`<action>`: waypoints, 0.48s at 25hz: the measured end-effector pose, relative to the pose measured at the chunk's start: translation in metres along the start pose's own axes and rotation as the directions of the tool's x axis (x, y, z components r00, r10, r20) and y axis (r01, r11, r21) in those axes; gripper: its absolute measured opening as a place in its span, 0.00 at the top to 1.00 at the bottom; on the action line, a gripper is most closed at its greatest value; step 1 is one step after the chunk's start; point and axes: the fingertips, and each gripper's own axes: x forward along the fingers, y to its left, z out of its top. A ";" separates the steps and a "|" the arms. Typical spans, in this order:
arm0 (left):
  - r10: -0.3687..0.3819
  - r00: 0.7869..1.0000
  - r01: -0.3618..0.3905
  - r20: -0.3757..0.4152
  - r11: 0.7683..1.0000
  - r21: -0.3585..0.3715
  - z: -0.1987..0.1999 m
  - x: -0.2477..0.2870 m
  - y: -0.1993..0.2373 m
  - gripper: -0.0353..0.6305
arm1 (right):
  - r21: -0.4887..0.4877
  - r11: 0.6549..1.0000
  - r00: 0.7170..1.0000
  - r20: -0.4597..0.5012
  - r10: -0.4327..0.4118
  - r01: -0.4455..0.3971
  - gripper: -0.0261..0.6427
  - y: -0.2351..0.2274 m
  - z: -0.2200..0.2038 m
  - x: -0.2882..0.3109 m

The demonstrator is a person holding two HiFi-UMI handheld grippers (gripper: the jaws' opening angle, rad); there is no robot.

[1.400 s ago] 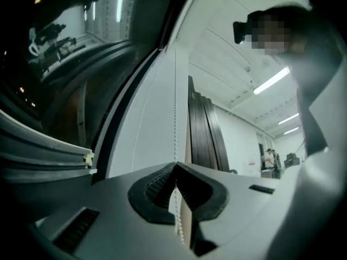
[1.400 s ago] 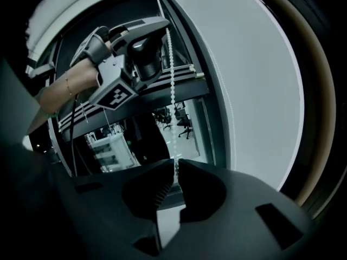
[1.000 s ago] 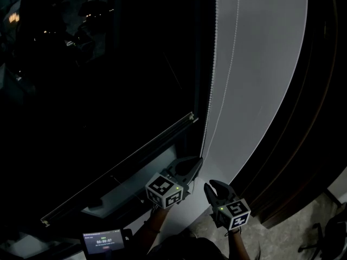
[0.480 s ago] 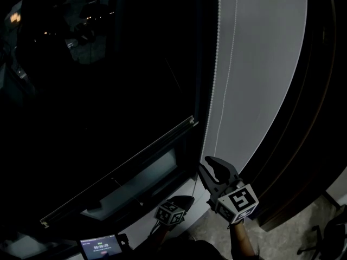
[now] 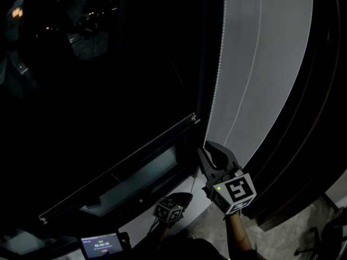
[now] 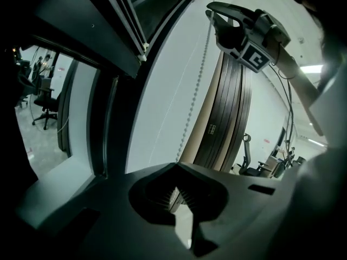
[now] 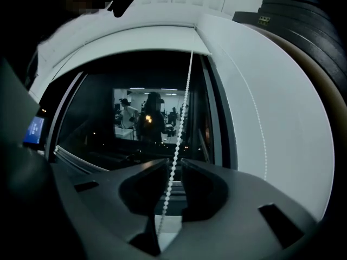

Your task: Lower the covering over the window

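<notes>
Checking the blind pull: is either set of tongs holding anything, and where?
Nothing looks clamped. The chain runs between the right tongs, but they stand slightly apart around it. The left tongs are shut and empty.

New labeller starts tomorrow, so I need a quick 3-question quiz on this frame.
1. True or false: the chain runs between the right tool's jaws.
2. Along the chain, the left tool sits: A) above the right tool, B) below it, C) level with it.
3. How many chain strands show in the head view?

Key: 1 true; 2 B; 3 two.
</notes>
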 end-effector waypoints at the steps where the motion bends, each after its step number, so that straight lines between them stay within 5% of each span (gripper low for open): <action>1: -0.001 1.000 0.001 0.005 1.000 -0.001 0.003 0.000 -0.003 0.94 | 0.002 1.000 1.000 0.001 -0.007 0.007 0.86 -0.001 0.000 0.000; 5: -0.013 1.000 0.013 0.004 1.000 -0.018 0.006 -0.004 -0.007 0.94 | 0.109 0.994 0.998 0.053 -0.032 0.026 0.93 -0.009 -0.001 -0.007; 9: -0.032 0.999 0.032 0.007 0.998 0.046 0.008 -0.007 -0.011 0.94 | 0.185 0.982 0.987 0.140 -0.073 0.046 0.93 -0.018 0.003 -0.017; 12: -0.080 0.981 0.072 0.177 0.996 0.049 0.040 -0.017 -0.017 0.93 | 0.159 0.984 0.987 0.122 -0.101 0.081 0.93 -0.030 -0.004 -0.023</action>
